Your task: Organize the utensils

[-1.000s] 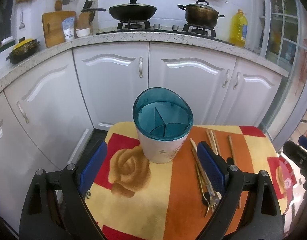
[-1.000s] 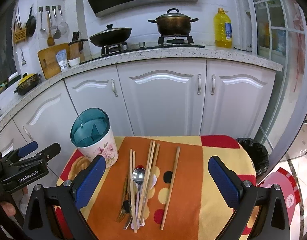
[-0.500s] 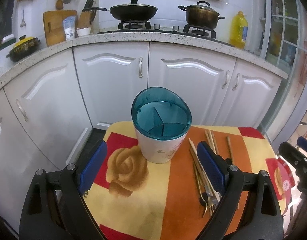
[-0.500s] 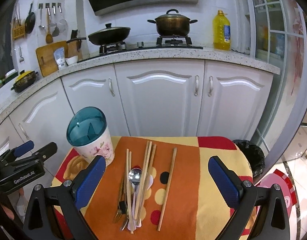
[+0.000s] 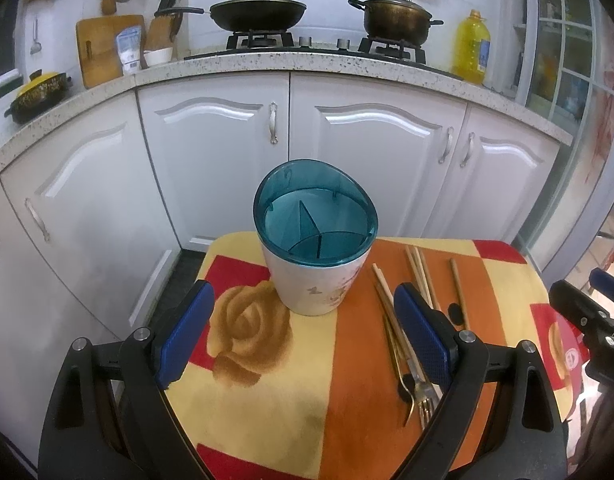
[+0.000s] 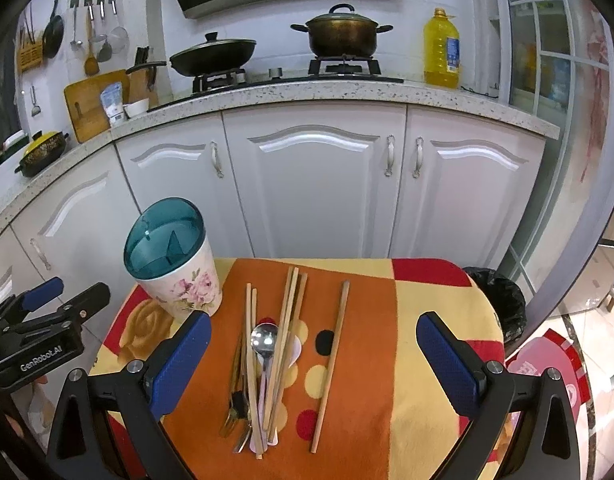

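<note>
A small counter point(image 6: 427, 360), draped in a yellow, orange and red cloth point(image 6: 367, 420), is sitting in front of white kitchen cabinets point(image 6: 315, 184). A floral holder point(image 5: 315, 248) with a teal divided insert is standing upright at the cloth's far left corner, with nothing in the compartments that show.

The left gripper point(image 5: 303, 332) is hovering just in front of the holder, its blue-padded fingers point(image 5: 185, 334) spread wide and holding nothing. The right gripper point(image 6: 313, 364) is hanging over the utensils, its fingers point(image 6: 447, 364) also spread wide and empty.

The utensils are lying loose on the orange part of the cloth, to the right of the holder: a bundle of wooden chopsticks point(image 6: 285, 332) crossing a metal spoon point(image 6: 263, 340), with a fork point(image 6: 229, 420) at the near end of the pile (another utensil is partly hidden beneath). One chopstick point(image 6: 331, 364) is lying apart, to the right of the bundle.

On the kitchen worktop behind, a wok point(image 6: 213, 56) and a pot point(image 6: 341, 36) are sitting on the stove, beside a yellow oil bottle point(image 6: 441, 50).
</note>
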### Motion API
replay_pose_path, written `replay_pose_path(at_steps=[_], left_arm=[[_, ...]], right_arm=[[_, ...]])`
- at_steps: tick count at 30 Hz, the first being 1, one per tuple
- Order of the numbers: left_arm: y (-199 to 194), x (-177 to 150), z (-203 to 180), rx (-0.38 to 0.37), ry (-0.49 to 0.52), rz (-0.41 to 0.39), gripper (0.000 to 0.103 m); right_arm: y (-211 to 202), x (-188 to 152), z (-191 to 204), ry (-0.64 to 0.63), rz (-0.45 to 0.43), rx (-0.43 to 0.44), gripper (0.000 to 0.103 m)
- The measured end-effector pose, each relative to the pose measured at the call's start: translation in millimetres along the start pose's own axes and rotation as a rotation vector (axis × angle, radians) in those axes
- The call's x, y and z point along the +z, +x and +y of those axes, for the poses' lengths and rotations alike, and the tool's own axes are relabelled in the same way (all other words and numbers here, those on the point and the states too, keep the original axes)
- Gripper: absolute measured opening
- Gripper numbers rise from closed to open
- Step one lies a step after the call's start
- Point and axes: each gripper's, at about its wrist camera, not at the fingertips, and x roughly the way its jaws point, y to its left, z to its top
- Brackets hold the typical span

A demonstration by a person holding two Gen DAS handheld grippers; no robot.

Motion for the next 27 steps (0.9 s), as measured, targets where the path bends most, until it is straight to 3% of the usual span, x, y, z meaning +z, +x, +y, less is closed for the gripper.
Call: replay_pose_path(at_steps=[27], left_arm=[[3.2,-1.4,2.7,0.018,-0.013,0.019,0.092]], right_arm=[[5.1,-1.3,4.4,-0.021,0.029,0.033,0.101]])
